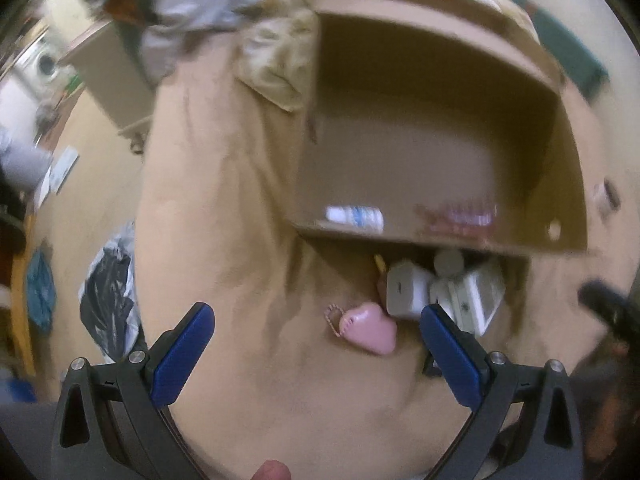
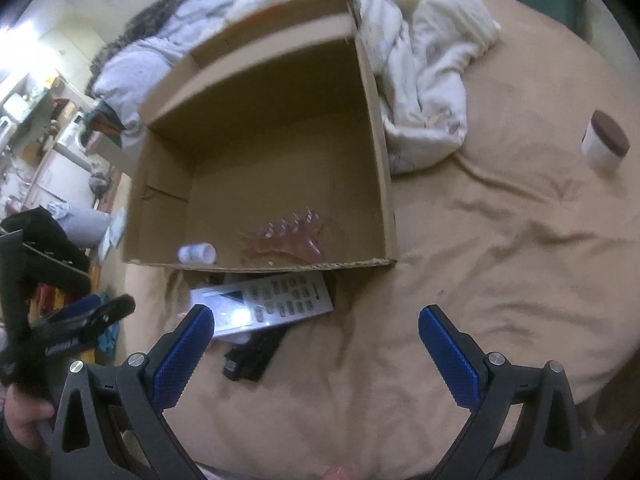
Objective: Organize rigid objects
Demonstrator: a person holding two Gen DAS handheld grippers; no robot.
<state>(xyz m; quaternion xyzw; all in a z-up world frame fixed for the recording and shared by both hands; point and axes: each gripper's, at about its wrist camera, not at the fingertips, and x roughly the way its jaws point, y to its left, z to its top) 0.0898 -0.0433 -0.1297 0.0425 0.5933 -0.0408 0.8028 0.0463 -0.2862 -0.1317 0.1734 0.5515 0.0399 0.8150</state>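
left gripper: the left gripper [image 1: 316,344] is spread wide and holds nothing; it hangs over the bed with the pink heart-shaped case [image 1: 370,330] between its blue pads, likely lined up as the next pick.
pink heart case: lies on the bed sheet [image 1: 224,208] just outside the box's near wall, a thin beaded chain [image 1: 335,319] looping from it; it touches the white remote's [image 1: 404,290] end.
right gripper: the right gripper [image 2: 316,344] is also spread wide and holds nothing, aimed at the bed just in front of the box.
white remote: the white remote [image 2: 264,298] lies keypad up, its display end beside the right gripper's left pad [image 2: 182,354], resting across a black remote [image 2: 254,354]; both sit against the box front, seemingly gathered there for loading.
cardboard box: the cardboard box [image 2: 376,128] stands open on the bed, flaps up, so things can drop straight in.
already inside: a small white bottle [image 2: 197,253] and a pink spiked plastic piece [image 2: 292,238] lie near the front wall.
still out: a white jar with a brown lid [image 2: 605,140] stands well apart to the right on the sheet.
clutter: crumpled cloth [image 2: 424,80] lies behind the box.
judgement: the task looks partly done.
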